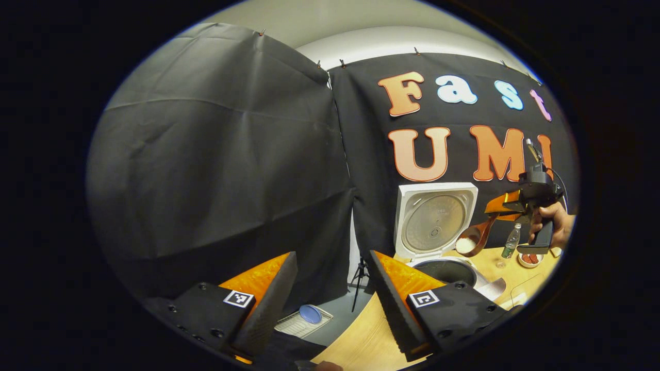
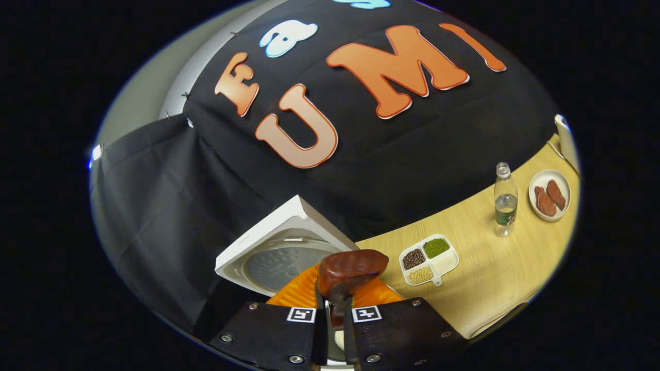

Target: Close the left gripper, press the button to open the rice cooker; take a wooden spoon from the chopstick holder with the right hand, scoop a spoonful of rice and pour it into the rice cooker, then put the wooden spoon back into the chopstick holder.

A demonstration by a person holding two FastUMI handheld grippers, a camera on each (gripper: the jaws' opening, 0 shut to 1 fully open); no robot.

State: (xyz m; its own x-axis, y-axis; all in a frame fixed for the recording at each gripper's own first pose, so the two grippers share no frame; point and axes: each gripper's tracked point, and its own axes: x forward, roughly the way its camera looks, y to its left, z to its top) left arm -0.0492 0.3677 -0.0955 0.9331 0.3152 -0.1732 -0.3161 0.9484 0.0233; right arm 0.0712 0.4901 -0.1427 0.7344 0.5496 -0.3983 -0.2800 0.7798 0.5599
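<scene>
- Holding my left gripper (image 1: 332,299) at lower centre of the left gripper view, I am keeping its jaws spread on nothing.
- Pinching the wooden spoon (image 2: 350,270) at bottom centre of the right gripper view, my right gripper (image 2: 330,330) is pressing both fingers on its handle.
- Farther off, right of centre in the left gripper view, the spoon's rice-filled bowl is hanging just above the open rice cooker (image 1: 443,270).

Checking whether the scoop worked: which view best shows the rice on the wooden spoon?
The left gripper view: the wooden spoon is seen from the side with white rice in its bowl, held above the open rice cooker. The right gripper view shows the spoon's brown underside, hiding the rice.
</scene>
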